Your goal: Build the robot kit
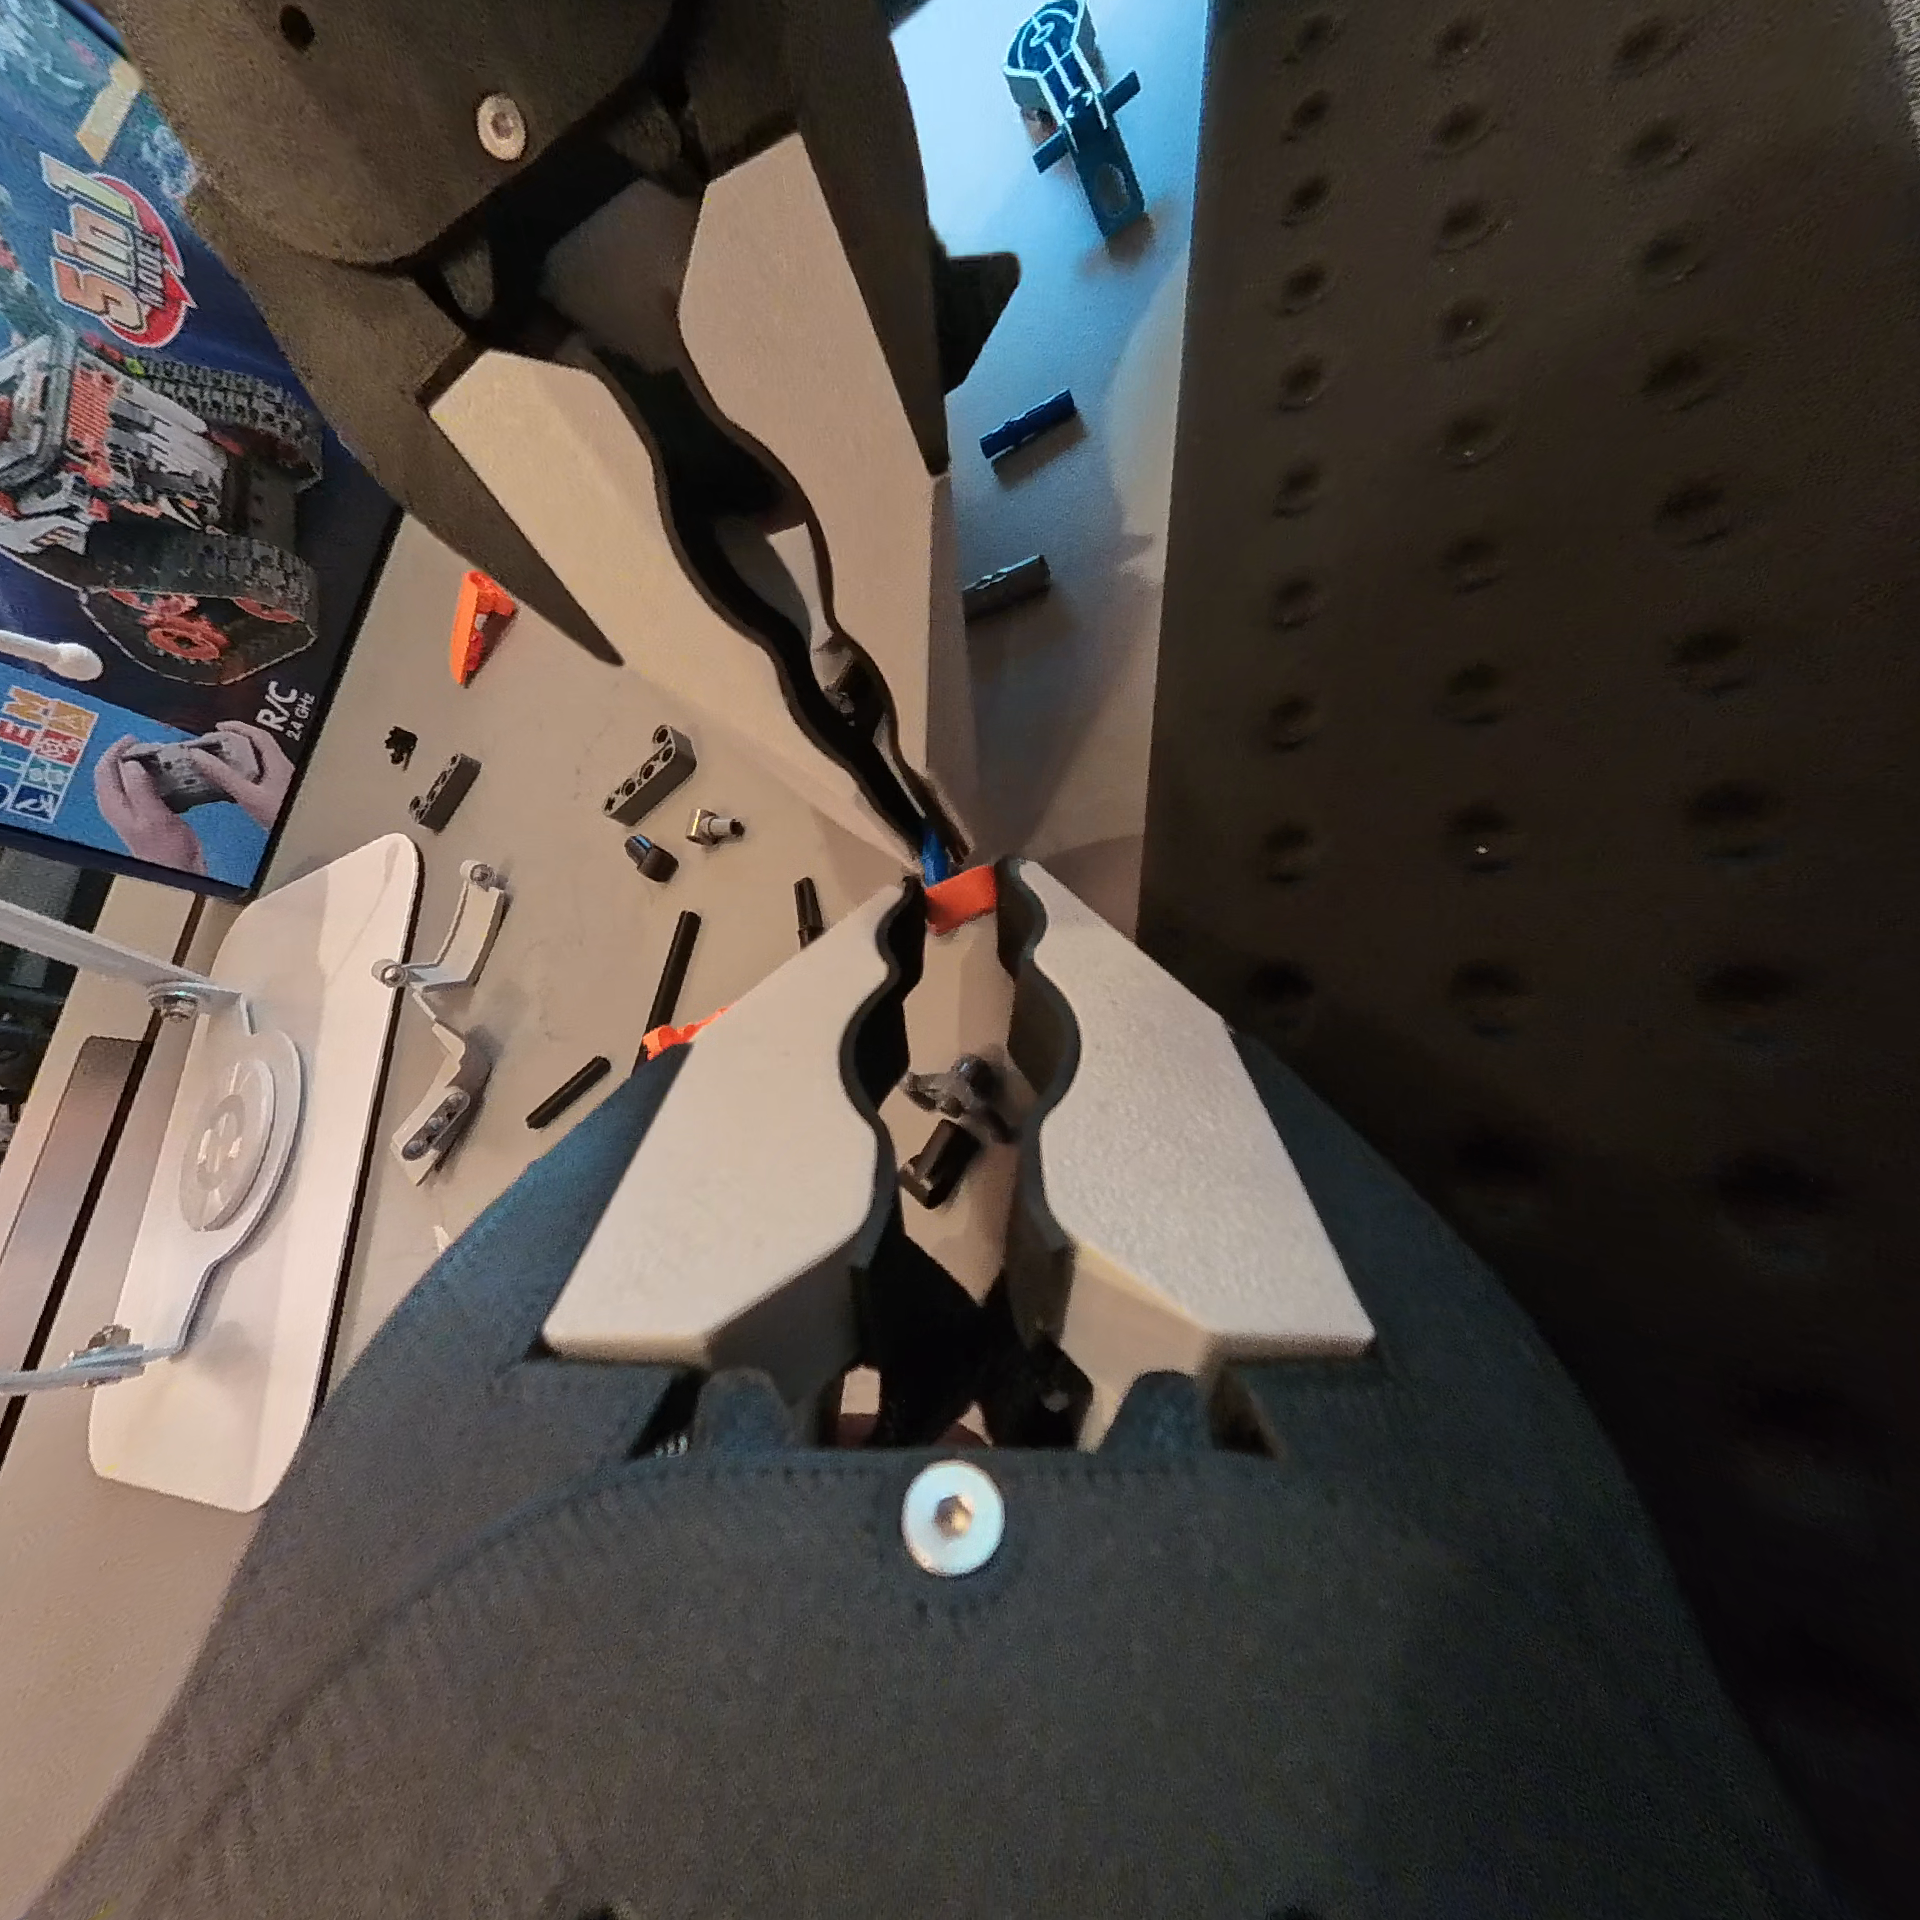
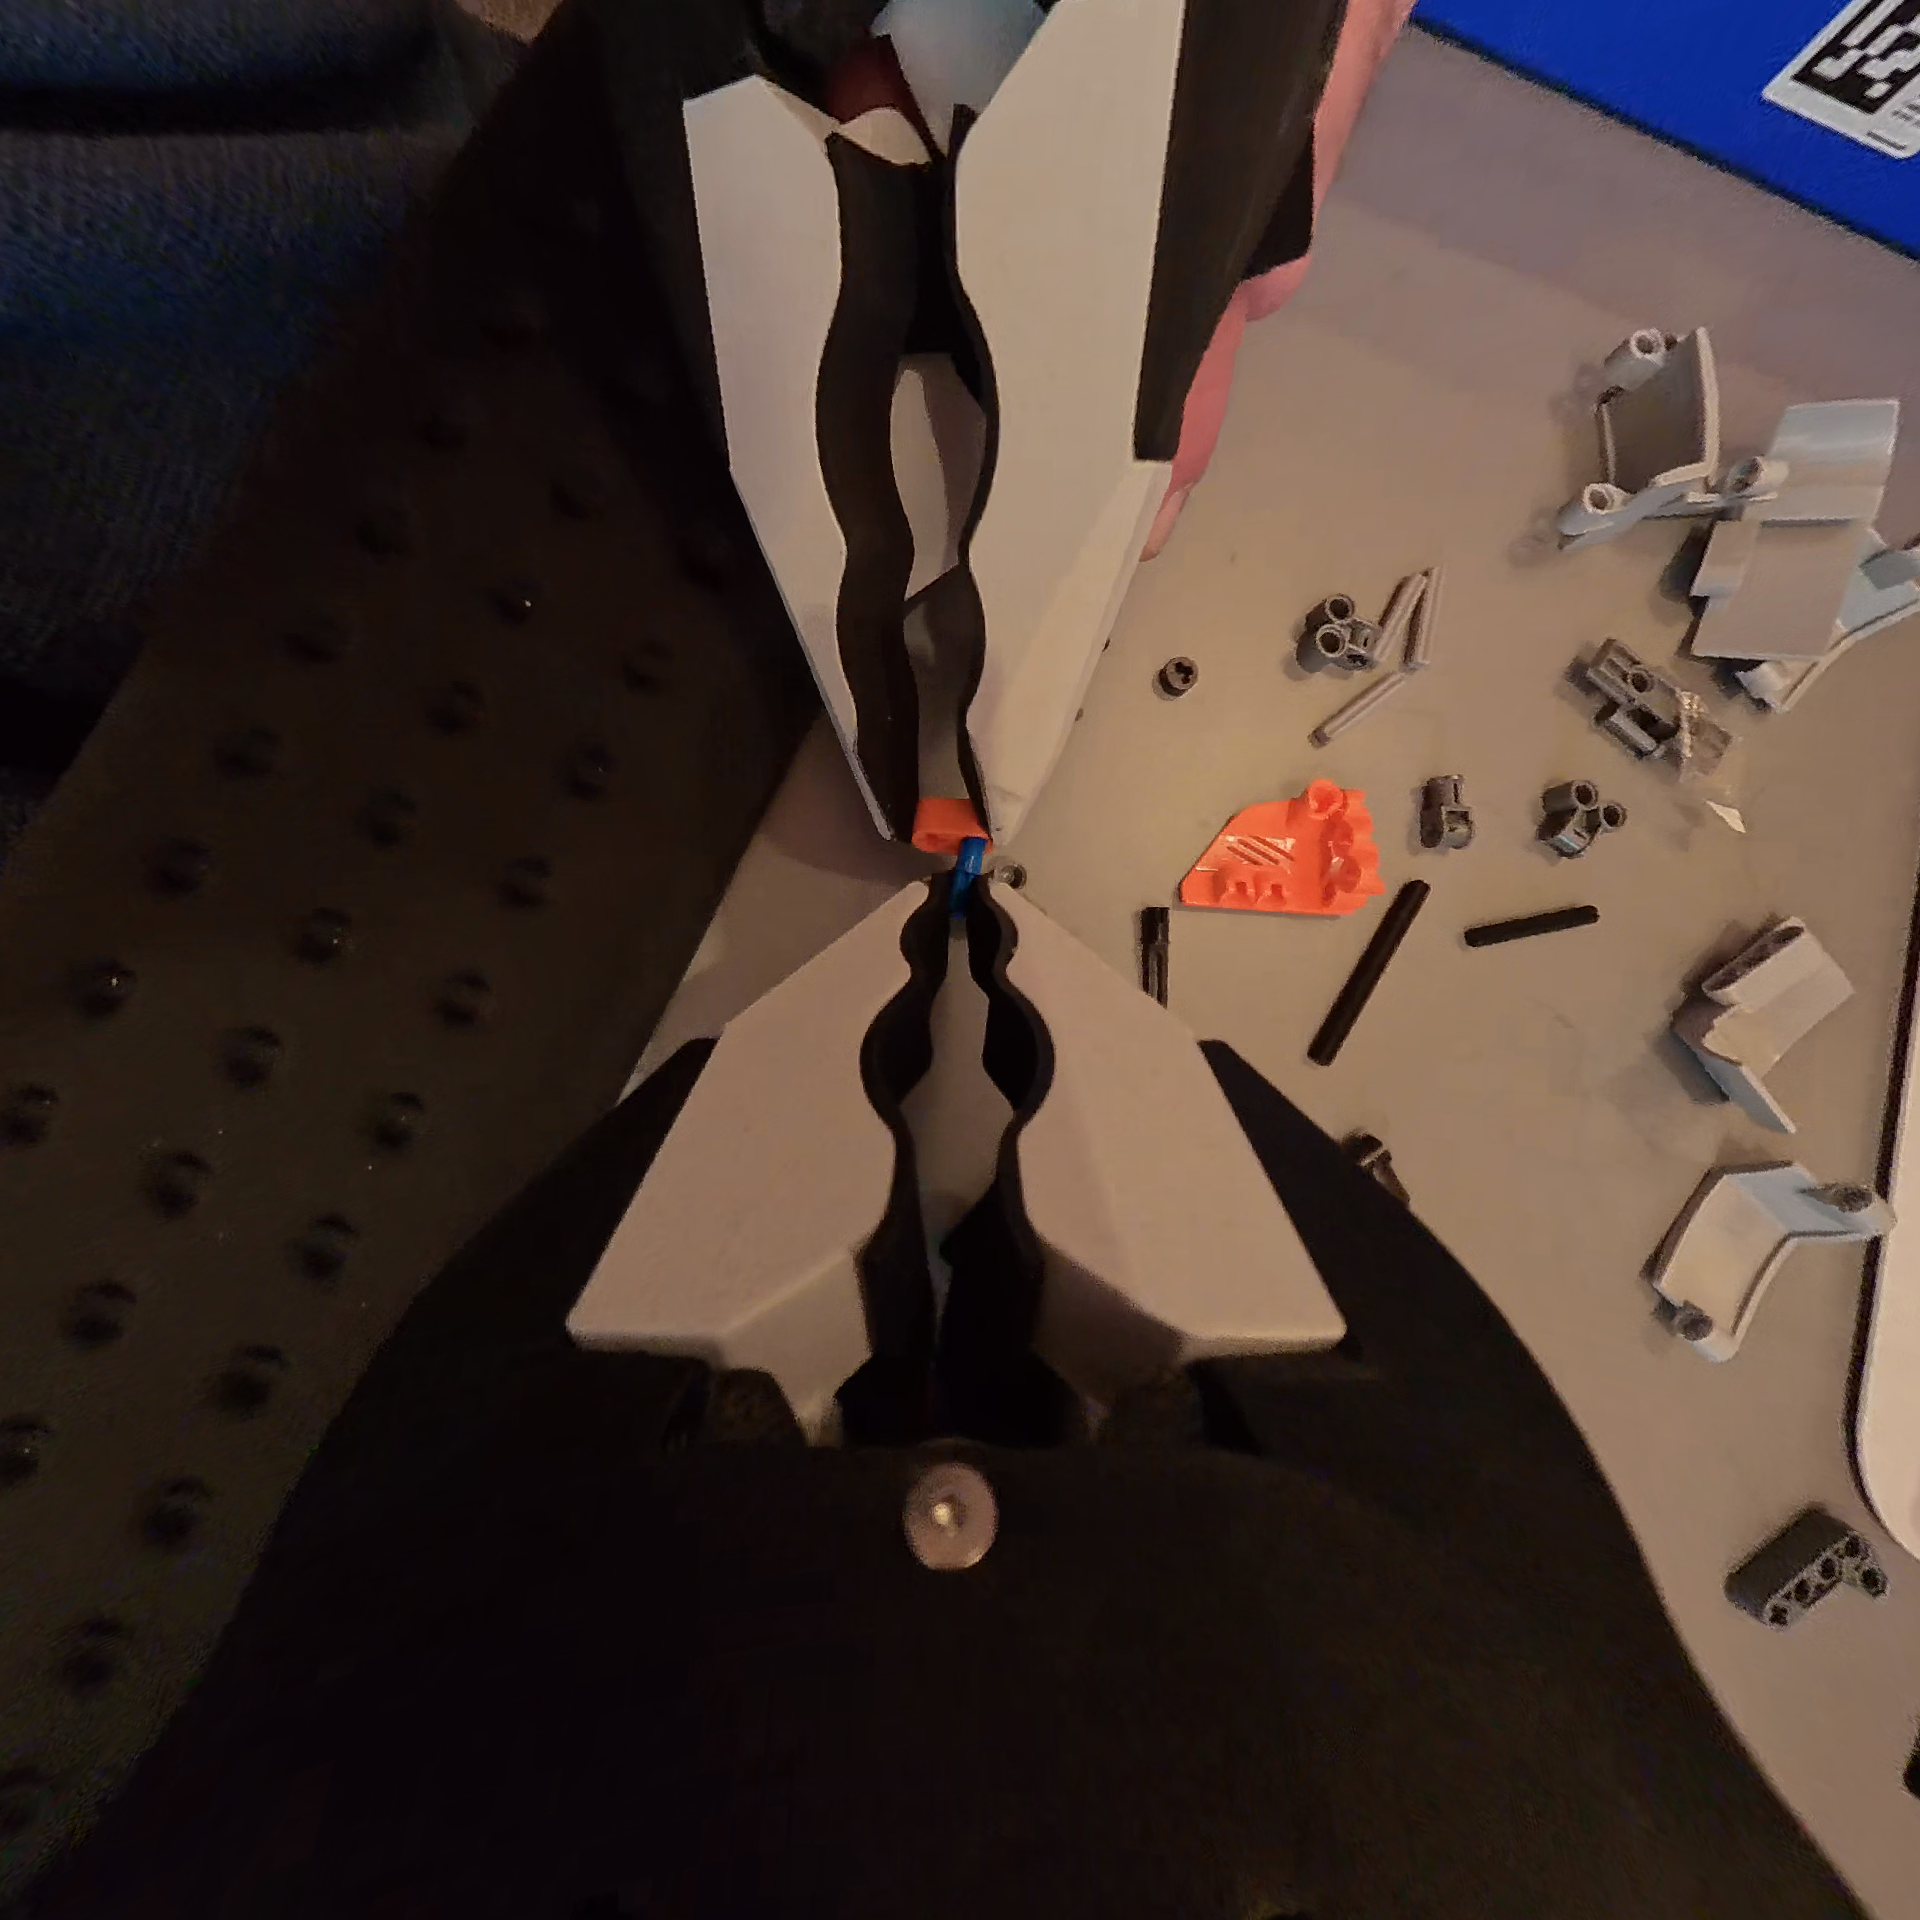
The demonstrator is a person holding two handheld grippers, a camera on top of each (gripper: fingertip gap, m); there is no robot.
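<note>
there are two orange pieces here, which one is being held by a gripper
The small orange block, pinched at the left gripper fingertips and meeting a blue pin in the right gripper. The larger orange panel lies flat on the table, untouched.

Left gripper point(image 1: 961, 883) pinches a small orange piece point(image 1: 958, 900), tip to tip with the right gripper point(image 1: 928, 844) clamping a blue pin point(image 1: 932, 854), loose black parts point(image 1: 649, 774) on the table point(image 1: 582, 644).

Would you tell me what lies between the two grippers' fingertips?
A small orange block joined to a short blue pin; the right wrist view shows it best.
</note>
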